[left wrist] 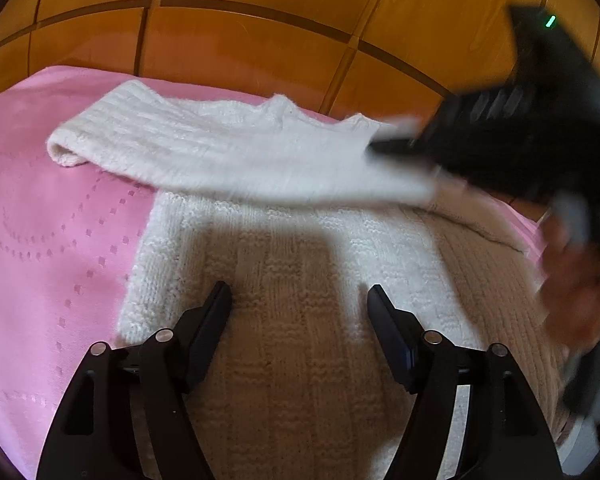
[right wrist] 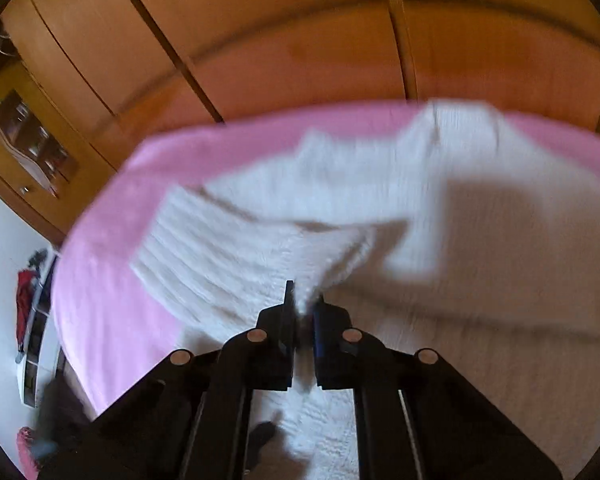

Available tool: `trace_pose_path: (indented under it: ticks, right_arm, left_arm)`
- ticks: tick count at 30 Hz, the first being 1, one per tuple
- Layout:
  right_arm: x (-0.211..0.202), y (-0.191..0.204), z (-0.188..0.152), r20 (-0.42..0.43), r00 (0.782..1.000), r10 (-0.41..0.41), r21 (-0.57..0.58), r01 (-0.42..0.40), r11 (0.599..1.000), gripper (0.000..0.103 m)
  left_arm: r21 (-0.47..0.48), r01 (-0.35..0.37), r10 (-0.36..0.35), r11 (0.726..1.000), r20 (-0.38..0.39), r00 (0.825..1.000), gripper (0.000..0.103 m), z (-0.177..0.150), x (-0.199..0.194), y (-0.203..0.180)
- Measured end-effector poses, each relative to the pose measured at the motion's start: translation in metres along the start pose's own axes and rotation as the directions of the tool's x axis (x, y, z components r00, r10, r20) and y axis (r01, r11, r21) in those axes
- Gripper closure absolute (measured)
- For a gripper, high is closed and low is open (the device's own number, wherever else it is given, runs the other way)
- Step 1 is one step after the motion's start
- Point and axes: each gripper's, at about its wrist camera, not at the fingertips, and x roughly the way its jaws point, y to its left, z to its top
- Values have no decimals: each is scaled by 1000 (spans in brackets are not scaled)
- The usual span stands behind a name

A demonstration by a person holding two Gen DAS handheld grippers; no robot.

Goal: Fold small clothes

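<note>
Sweater [left wrist: 300,264] – a small white knit – is lying spread on the pink bedspread [left wrist: 40,240], and the fold is looking barely begun: 1 sleeve [left wrist: 220,148] is being drawn across the chest by the right gripper [right wrist: 303,300], whose jaws are pinching the knit tight, while the other side and the hem are waiting unfolded. The left gripper [left wrist: 298,296] is hovering over the lower body with jaws spread wide, gripping nothing. Bare pink is lying to the left, yet the far bed edge – wooden wardrobe [left wrist: 260,40] beyond – is running close behind the collar.
</note>
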Motion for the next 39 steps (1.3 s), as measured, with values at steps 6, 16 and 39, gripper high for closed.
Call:
trace_pose_path:
  ticks: [6, 16, 39]
  right_arm:
    - [-61, 3, 49, 173, 985, -25, -37, 32, 999, 97]
    - [-113, -77, 59, 281, 950, -134, 137, 99, 986, 97]
    - [-75, -223, -27, 113, 984, -138, 426, 78, 901, 54]
  left_arm:
    - [7, -10, 10, 1000, -2, 1000, 34, 0, 1, -3]
    - [8, -14, 14, 1000, -2, 1000, 34, -2, 4, -6]
    - [-225, 73, -78, 972, -14, 997, 34, 55, -22, 39]
